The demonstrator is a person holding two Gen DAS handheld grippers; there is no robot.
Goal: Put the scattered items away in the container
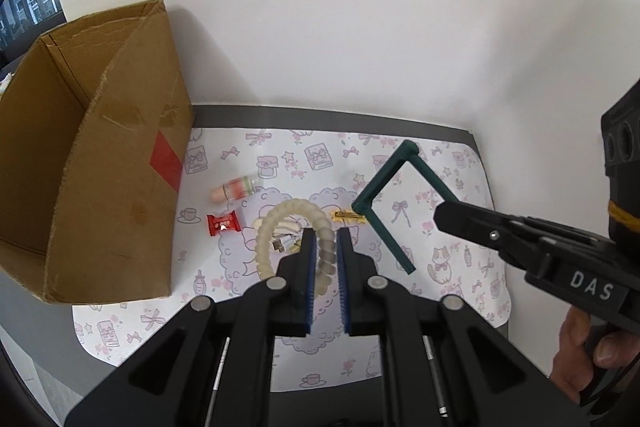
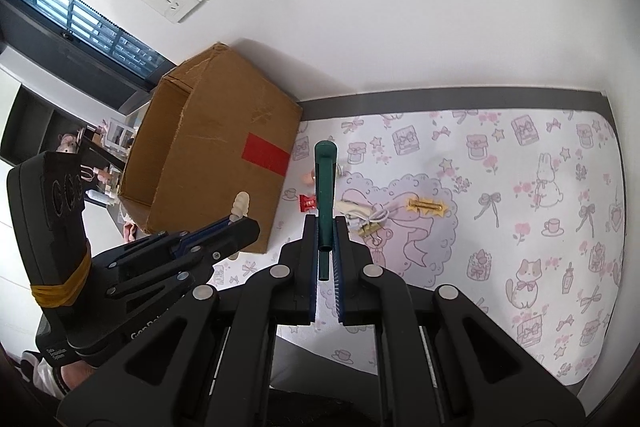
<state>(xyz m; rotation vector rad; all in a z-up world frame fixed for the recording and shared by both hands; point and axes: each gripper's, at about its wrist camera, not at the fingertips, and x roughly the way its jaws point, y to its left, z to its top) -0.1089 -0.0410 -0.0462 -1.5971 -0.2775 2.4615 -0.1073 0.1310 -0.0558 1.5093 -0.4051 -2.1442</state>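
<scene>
Step in hand: we judge both hand-held grippers are mid-carry, each loaded with one item, heading for the cardboard box [image 1: 100, 155].
Left hand-held gripper [image 1: 325, 259]: its blue pads are closed on the cream beaded ring [image 1: 280, 223], which arches up and forward from the jaws, above the patterned mat [image 1: 460, 267].
Right hand-held gripper [image 2: 326, 259]: clamped on one bar of the green frame [image 2: 325, 187]; in the left wrist view the frame juts out ahead of that gripper, well off the mat.
Container: the box stands open-topped at the left end of the counter [image 1: 320, 115], near the left gripper and up to its left; from the right gripper it lies further left, past the left gripper.
Still scattered: a red candy wrapper [image 1: 223, 223], a small pink-and-green bottle [image 1: 234, 189], a gold clip [image 1: 349, 215] and a white cable bundle [image 2: 366, 215] lie on the mat between box and grippers.
Next move, as we judge it: swing the ring left over the box rim, clear of the wall, and open the jaws; the frame should follow, angled so its long bars pass the opening.
Risk: the two grippers sit near each other, so we would go one at a time.
</scene>
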